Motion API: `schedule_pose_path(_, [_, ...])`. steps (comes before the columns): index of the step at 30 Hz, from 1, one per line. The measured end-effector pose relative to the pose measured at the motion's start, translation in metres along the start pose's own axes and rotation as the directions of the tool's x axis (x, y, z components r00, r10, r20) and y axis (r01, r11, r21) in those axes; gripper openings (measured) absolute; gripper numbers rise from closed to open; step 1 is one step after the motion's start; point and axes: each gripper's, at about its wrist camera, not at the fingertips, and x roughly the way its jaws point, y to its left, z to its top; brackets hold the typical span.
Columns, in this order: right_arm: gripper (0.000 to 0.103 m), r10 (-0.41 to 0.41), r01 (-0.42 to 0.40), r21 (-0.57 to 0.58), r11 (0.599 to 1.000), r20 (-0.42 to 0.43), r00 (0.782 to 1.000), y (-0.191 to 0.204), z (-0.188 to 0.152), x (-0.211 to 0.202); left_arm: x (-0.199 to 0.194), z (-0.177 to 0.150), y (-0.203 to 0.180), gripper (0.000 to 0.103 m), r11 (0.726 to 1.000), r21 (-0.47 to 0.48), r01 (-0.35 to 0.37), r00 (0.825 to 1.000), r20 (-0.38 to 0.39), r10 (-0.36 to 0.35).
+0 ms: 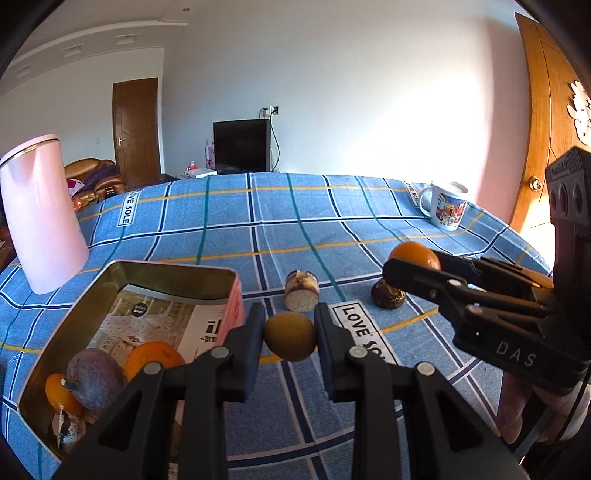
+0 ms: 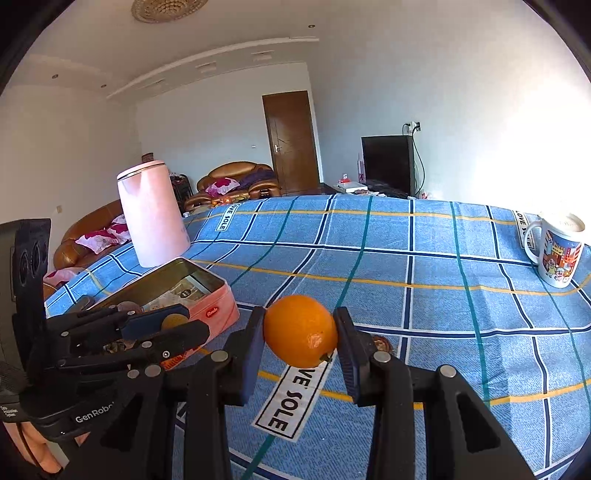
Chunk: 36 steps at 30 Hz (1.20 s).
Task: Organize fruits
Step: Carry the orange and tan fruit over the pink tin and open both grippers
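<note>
Claws grip fruit: left claw a kiwi, right claw an orange (both lifted)

home living room. brown leather sofa with floral cushions along the far wall, dark flat tv on a low stand, cable up to a wall socket. wooden interior doors, one more close at the right edge. recessed ceiling lights, round ceiling ornament. table under a blue checked cloth printed "love sole", with a pink kettle and a cartoon mug. sunlight on the white wall.
</note>
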Motion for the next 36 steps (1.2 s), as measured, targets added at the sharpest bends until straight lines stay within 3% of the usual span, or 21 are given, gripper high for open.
schedule_pose_path(12, [0.039,0.035,-0.036,-0.053,0.998,-0.018,0.999,0.04,0.007,0.016,-0.027,-0.005,0.035,0.029,0.998,-0.043,-0.053,0.996,0.072,0.056])
schedule_pose_path(19, [0.039,0.08,-0.081,-0.1,0.992,-0.018,0.997,0.074,0.018,0.026,-0.044,-0.003,0.077,0.029,0.989,-0.114,-0.096,0.989,0.102,0.108])
schedule_pose_path(25, [0.039,0.116,-0.119,-0.137,0.983,-0.032,0.993,0.101,0.023,0.036,-0.051,0.001,0.11,0.029,0.976,-0.171,-0.133,0.983,0.103,0.152])
schedule_pose_path(36, [0.039,0.168,-0.187,-0.207,0.96,-0.104,0.98,0.146,0.01,0.057,-0.034,0.004,0.15,0.029,0.963,-0.221,-0.153,0.985,0.041,0.166])
